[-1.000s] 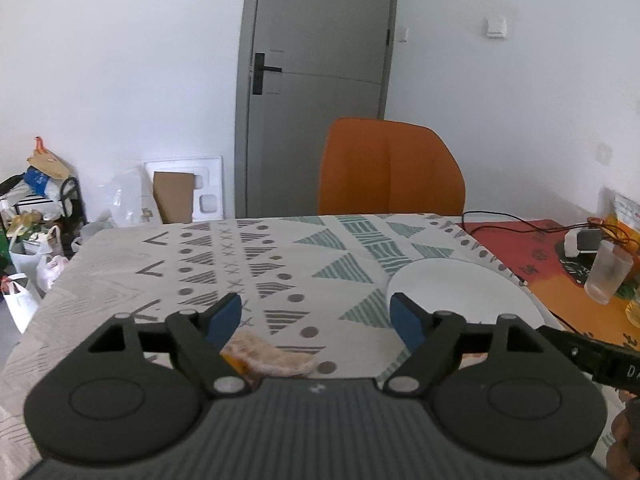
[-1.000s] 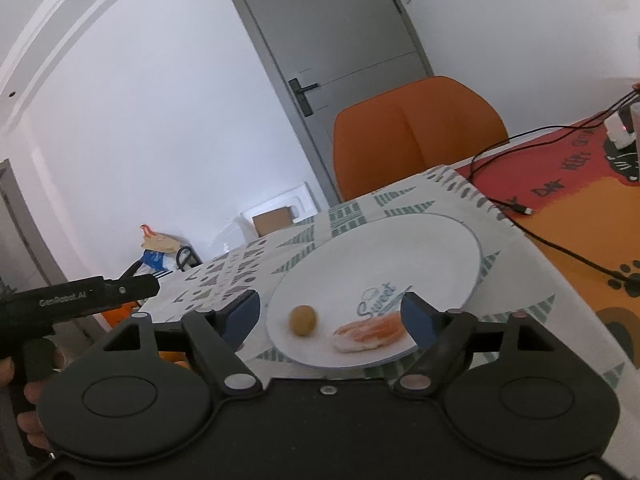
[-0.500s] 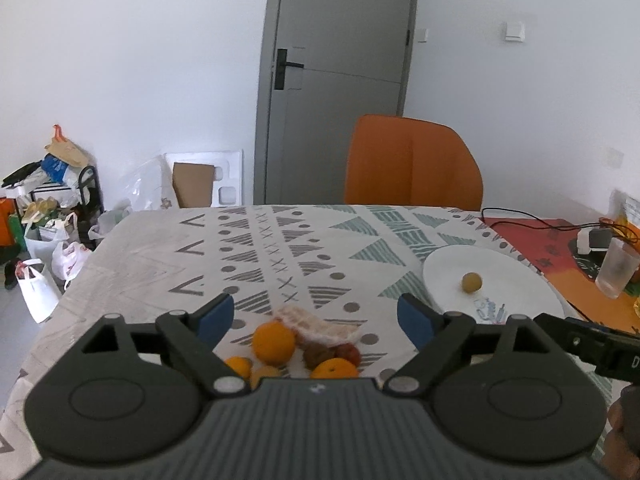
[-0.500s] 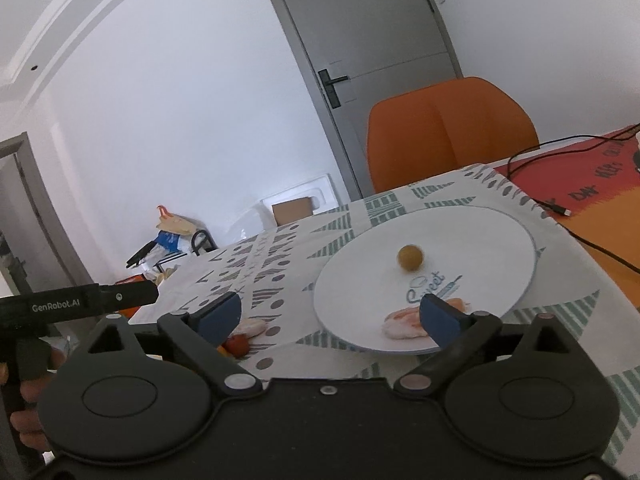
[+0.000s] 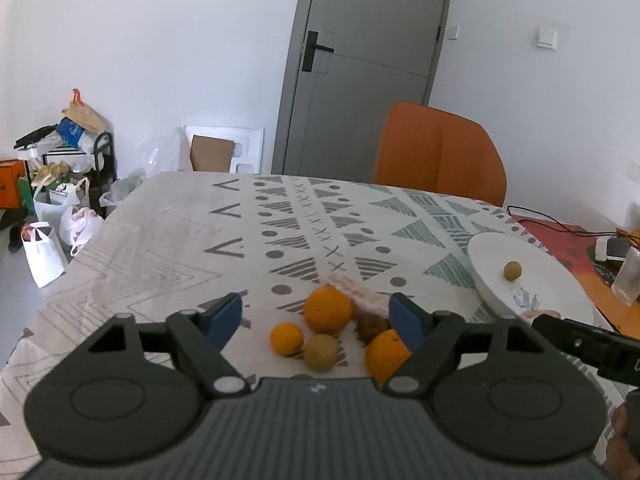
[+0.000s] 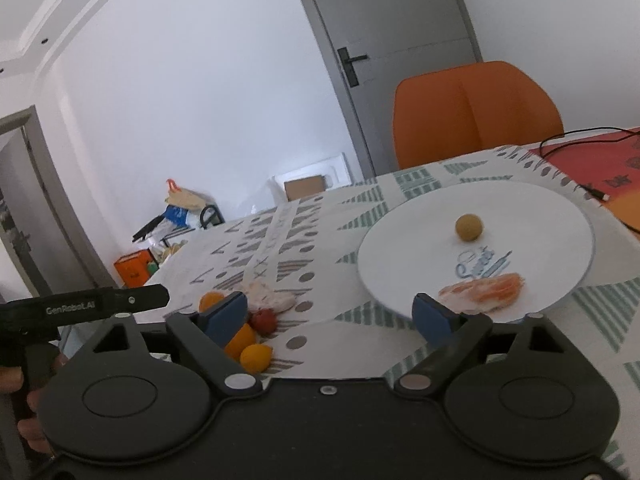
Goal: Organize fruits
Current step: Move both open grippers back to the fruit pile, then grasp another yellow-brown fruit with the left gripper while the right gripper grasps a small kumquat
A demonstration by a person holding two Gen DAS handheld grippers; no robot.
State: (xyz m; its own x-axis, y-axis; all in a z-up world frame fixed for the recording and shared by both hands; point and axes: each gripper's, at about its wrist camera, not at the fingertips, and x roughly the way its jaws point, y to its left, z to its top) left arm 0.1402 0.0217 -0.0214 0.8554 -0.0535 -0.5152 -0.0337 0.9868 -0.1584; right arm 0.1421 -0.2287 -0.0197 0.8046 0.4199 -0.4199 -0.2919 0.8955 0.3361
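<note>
On the desk (image 5: 168,240), w/ its patterned cloth, a small heap of fruit sits just ahead of the left claw (image 5: 316,318). Jaws spread, nothing pinched; they've just been closing a bit, fruit in front of them rather than pressed by the pads. Biggest orange (image 5: 328,309) at the middle of the heap, a smaller orange (image 5: 286,338) to its left, a greenish-brown round fruit (image 5: 321,352) nearest the camera, another orange (image 5: 386,354) partly behind the right blue pad. A brown fruit (image 5: 372,326) is tucked betw. them, and a pale wrapped bit (image 5: 356,290) lies at the back, touching the big orange.

Over to the right: white plate (image 5: 560,292) near the desk's edge, well apart from the heap. On it a small tan ball-shaped fruit (image 6: 469,227) and a peeled orange piece in clear wrap (image 6: 482,293), the two apart from each other.

Right claw (image 6: 332,314) also spread, holding nothing; jaws just been closing some too. Its right pad sits low in front of the plate's near rim, left pad in front of the heap. From this side a red fruit (image 6: 264,321) shows beside the oranges.

Orange chair (image 5: 438,152) behind the desk, grey door (image 5: 372,60) shut, bags piled at far left (image 5: 60,184). A hand (image 6: 34,436) grips the left tool's handle.
</note>
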